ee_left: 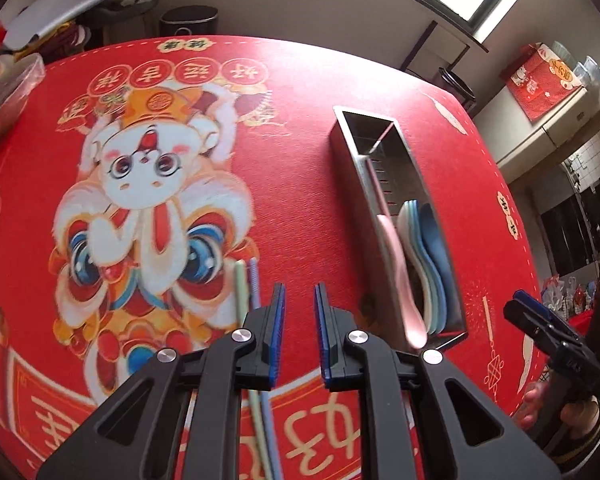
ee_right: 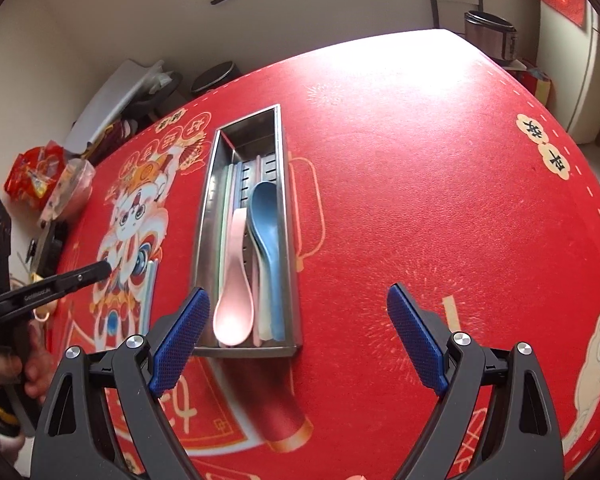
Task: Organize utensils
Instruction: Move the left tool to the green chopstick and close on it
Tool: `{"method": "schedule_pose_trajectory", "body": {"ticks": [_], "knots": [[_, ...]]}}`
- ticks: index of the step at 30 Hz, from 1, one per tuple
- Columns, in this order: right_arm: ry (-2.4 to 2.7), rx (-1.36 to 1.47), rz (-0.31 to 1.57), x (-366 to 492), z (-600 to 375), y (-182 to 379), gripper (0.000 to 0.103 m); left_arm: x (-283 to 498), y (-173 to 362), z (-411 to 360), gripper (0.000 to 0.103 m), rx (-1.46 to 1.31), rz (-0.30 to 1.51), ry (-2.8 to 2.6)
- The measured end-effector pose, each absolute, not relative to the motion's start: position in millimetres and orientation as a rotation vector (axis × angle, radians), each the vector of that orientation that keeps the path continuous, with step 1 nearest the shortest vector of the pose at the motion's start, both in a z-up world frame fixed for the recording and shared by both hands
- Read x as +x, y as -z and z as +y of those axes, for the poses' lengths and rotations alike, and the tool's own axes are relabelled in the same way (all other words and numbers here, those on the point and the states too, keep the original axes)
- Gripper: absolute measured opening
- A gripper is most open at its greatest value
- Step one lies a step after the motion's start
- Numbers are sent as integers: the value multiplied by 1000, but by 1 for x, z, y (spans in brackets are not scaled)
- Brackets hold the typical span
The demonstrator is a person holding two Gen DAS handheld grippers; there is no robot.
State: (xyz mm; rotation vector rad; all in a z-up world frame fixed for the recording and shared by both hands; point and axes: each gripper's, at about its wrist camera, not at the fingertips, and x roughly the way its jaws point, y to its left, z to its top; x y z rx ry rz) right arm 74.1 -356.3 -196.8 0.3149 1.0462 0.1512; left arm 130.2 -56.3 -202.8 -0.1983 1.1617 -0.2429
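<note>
A steel utensil tray [ee_right: 204, 220] lies lengthwise on the red printed tablecloth [ee_right: 420, 200]. Inside it are a pink spoon [ee_right: 236, 280], a blue spoon [ee_right: 266, 220] on paler ones, and thin chopsticks [ee_right: 225, 216] along the left wall. In the left wrist view the tray [ee_left: 380, 148] is to the right, with the pink spoon [ee_left: 396, 264] blurred. A green chopstick [ee_left: 241, 288] and a blue chopstick [ee_left: 254, 280] lie on the cloth and run under my left gripper [ee_left: 300, 304]. Its jaws stand narrowly apart and empty. My right gripper [ee_right: 298, 292] hangs wide open over the tray's near end.
A clear plastic container [ee_left: 4, 92] and a red snack bag [ee_right: 32, 176] sit at the table's far left. A dark bin [ee_left: 188, 20] stands beyond the far edge and a cooker [ee_right: 492, 36] at the far right corner. A person's hand [ee_right: 4, 364] holds the left tool.
</note>
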Motion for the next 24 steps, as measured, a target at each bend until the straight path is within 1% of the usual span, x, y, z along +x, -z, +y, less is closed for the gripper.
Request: {"method": "schedule_pose_trajectory", "body": {"ticks": [6, 16, 24], "knots": [[-160, 268, 1055, 74, -329, 195, 87, 98, 229, -22, 15, -178, 1214, 215], [-185, 226, 1085, 68, -305, 196, 87, 73, 268, -29, 15, -134, 1267, 271], [-164, 223, 1085, 64, -308, 194, 87, 74, 272, -37, 15, -88, 1265, 289]]}}
